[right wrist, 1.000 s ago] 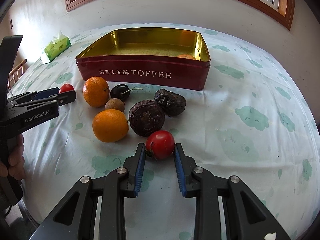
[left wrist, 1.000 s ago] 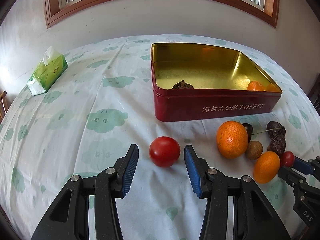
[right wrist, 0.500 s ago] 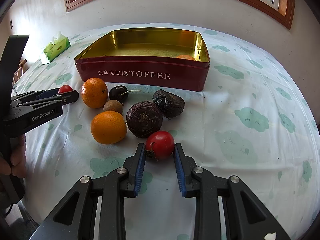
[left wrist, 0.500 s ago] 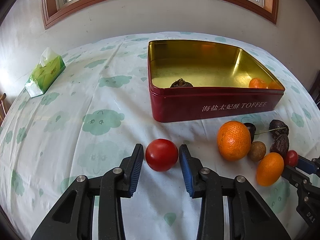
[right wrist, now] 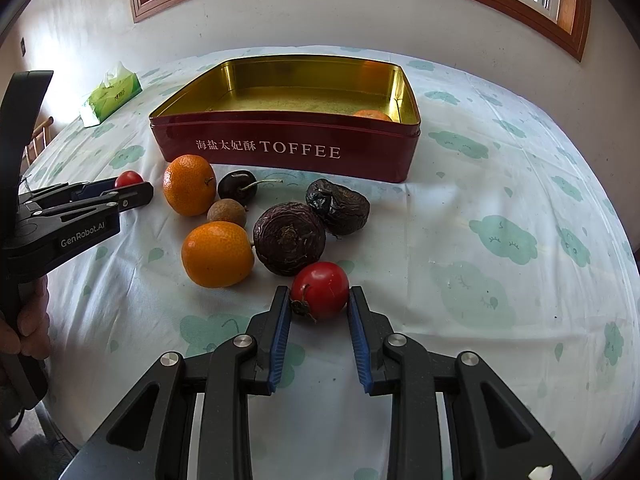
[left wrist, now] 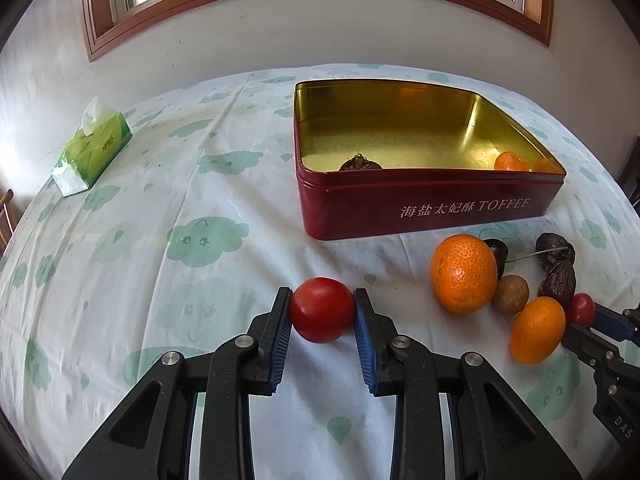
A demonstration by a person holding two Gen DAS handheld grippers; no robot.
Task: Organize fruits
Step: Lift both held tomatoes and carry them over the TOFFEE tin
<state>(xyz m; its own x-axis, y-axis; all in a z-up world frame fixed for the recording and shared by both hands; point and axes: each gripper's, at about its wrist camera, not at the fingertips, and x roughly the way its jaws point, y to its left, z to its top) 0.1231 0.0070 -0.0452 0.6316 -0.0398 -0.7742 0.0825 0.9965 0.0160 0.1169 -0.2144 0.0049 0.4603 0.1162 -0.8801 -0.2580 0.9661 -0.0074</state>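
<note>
Fruits sit loose on the cloud-print tablecloth [left wrist: 120,240], in front of the red TOFFEE tin [left wrist: 424,204].

Left wrist view:
- left gripper [left wrist: 322,312] jaws have just closed in; both blue pads press on a glossy red tomato [left wrist: 322,309], which sits on the cloth apart from the other fruit.
- Right of it is the cluster: big dimpled orange [left wrist: 464,274], smaller smooth orange [left wrist: 537,330], brown longan [left wrist: 510,294], dark cherry [left wrist: 497,251] mostly hidden behind the big orange, two wrinkled dark fruits at the far edge.
- Tin's gold interior is visible: a dark dried fruit [left wrist: 360,163] at the near wall and a small orange [left wrist: 511,161] in the right corner.
- Green tissue pack [left wrist: 91,148] far left.

Right wrist view:
- right gripper [right wrist: 319,307] is narrow and clamped on a second red tomato [right wrist: 320,290], whose dried stem end points at the left pad. It lies just beside the larger wrinkled purple passion fruit [right wrist: 289,238].
- Second shrivelled passion fruit [right wrist: 338,206] and the cherry's stem show clearly here.
- Only the small orange's top shows in the tin; the near wall hides the dried fruit.
- The person's hand [right wrist: 28,320] on the left tool's handle shows only here.
</note>
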